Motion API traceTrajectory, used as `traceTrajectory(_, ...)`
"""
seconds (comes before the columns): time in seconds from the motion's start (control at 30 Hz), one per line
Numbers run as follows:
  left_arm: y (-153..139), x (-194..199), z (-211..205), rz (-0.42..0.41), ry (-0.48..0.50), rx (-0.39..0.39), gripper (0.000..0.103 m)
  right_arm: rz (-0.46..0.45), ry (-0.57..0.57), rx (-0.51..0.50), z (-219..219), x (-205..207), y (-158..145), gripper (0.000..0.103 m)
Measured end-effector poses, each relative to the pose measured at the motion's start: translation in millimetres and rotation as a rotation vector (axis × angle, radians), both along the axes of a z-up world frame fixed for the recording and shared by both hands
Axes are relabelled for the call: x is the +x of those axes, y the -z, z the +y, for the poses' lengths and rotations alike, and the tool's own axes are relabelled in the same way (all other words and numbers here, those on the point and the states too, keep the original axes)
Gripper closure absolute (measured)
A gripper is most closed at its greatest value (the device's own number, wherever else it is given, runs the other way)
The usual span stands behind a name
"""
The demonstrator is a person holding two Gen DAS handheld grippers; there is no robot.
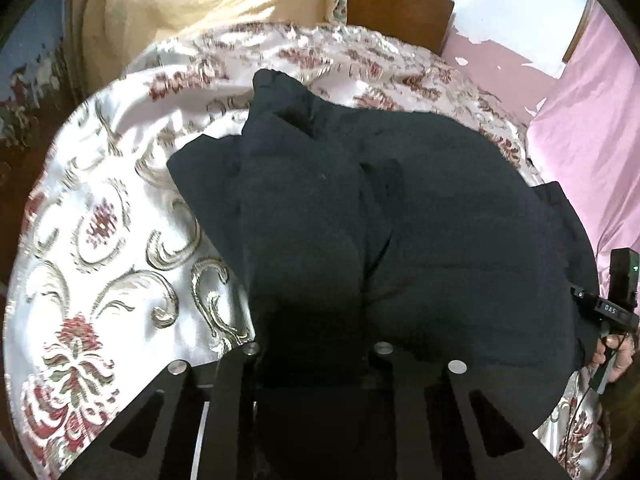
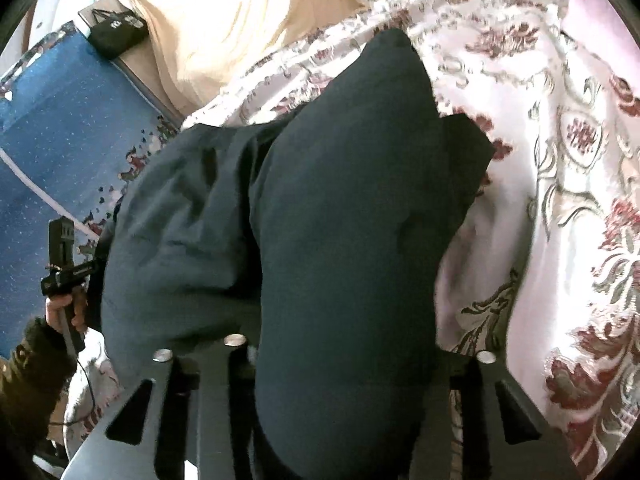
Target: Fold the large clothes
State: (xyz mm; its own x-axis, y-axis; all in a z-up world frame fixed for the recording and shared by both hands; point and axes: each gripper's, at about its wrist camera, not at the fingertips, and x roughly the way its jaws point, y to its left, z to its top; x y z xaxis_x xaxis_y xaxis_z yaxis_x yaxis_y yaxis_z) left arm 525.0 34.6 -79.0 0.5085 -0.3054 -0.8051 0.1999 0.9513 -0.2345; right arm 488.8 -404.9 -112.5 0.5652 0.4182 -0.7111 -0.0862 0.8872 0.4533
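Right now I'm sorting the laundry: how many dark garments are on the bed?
1. A single dark garment lies bunched on the floral bedspread, its near edge running into both claws. Its folds could hide another piece underneath.

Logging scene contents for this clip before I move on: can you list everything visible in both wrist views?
dark garment: one, navy-black, bunched on the bed, near edge running into both grippers
bedspread: one, white with red and grey floral pattern, under the garment
cream cloth: one, pale yellow, at the far end of the bed
pink sheet: one, pink, beside the bed in the left wrist view
blue mat: one, blue with patterned border, beside the bed
small black bag: one, black, near the mat's far end
left gripper: black, garment between its fingers
right gripper: black, garment between its fingers
hand: holds the left gripper's handle
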Motion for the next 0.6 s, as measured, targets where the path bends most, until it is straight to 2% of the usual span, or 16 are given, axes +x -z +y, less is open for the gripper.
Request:
traceTrajectory(0.17,-40,-21,-8,-0.062,0.016,0.017,0.086,-0.051,-0.003,-0.028,4,-13,-33,0.077)
traceTrajectory(0.33,-70,-56,-7,-0.070,0.033,0.033,0.087,-0.067,-0.039,-0.063,14,-42,-61,0.078)
traceTrajectory(0.43,-82,-82,-3,-0.063,0.023,0.021,0.086,-0.067,-0.061,-0.078,20,-61,-79,0.078)
traceTrajectory(0.6,-84,-121,7,-0.040,0.013,0.010,0.086,-0.067,-0.088,-0.104,25,-99,-96,0.078)
